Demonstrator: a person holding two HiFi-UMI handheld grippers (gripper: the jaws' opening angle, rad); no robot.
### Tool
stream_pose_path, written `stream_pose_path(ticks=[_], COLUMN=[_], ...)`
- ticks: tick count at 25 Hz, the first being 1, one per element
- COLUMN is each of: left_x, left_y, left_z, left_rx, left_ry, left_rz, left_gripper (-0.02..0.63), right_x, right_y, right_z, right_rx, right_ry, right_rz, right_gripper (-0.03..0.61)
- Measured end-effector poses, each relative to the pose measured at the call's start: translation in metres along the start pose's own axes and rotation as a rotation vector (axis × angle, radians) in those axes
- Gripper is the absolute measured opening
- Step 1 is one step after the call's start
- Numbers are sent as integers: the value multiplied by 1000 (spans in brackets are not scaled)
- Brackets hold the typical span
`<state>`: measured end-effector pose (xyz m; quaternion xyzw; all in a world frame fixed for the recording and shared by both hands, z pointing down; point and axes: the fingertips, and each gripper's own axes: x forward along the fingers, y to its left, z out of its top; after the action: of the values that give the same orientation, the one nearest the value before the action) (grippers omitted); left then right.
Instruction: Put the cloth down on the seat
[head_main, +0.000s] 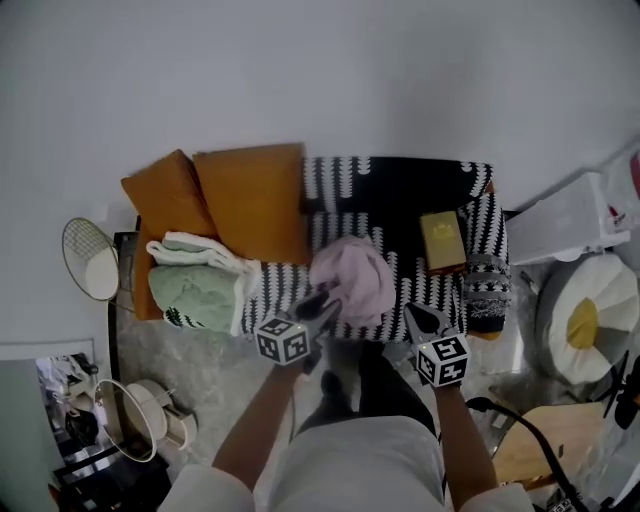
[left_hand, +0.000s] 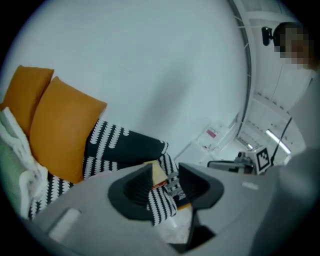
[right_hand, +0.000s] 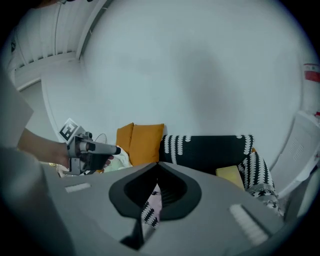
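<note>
A pink cloth (head_main: 352, 278) lies bunched on the middle of the seat (head_main: 398, 276), a sofa under a black-and-white patterned blanket. My left gripper (head_main: 322, 305) hovers at the cloth's near left edge. In the left gripper view its jaws (left_hand: 165, 172) stand a little apart with nothing between them; only the far blanket and a yellow box show through the gap. My right gripper (head_main: 418, 318) hangs off the cloth's near right side, apart from it. Its jaw tips (right_hand: 158, 166) meet with nothing held; a bit of pink cloth (right_hand: 156, 200) shows below them.
Two orange cushions (head_main: 250, 200) lean at the seat's left, with folded white and green towels (head_main: 200, 280) in front of them. A yellow box (head_main: 442, 240) lies on the seat's right part. A round mesh fan (head_main: 90, 258) stands left; a white round cushion (head_main: 585, 315) lies right.
</note>
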<state>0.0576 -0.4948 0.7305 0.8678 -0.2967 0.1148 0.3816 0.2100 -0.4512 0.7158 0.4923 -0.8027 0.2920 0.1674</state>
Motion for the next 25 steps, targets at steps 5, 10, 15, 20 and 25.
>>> stream_pose_path(ticks=[5, 10, 15, 20, 25], left_x=[-61, -116, -161, -204, -240], left_y=[-15, -29, -50, -65, -75], left_z=[-7, -6, -1, -3, -23], left_rx=[26, 16, 81, 98, 73], left_ry=[-59, -123, -170, -206, -202], left_rz=[-12, -26, -27, -37, -62], left_gripper=[158, 149, 94, 80, 37], right_x=[-28, -55, -85, -114, -144], right_y=[44, 88, 129, 159, 181], right_z=[-2, -2, 4, -2, -19], right_rx=[-7, -27, -56, -74, -51], right_ry=[-37, -74, -129, -164, -188], right_rz=[-37, -61, -75, -94, -113], right_gripper=[5, 5, 5, 5, 5])
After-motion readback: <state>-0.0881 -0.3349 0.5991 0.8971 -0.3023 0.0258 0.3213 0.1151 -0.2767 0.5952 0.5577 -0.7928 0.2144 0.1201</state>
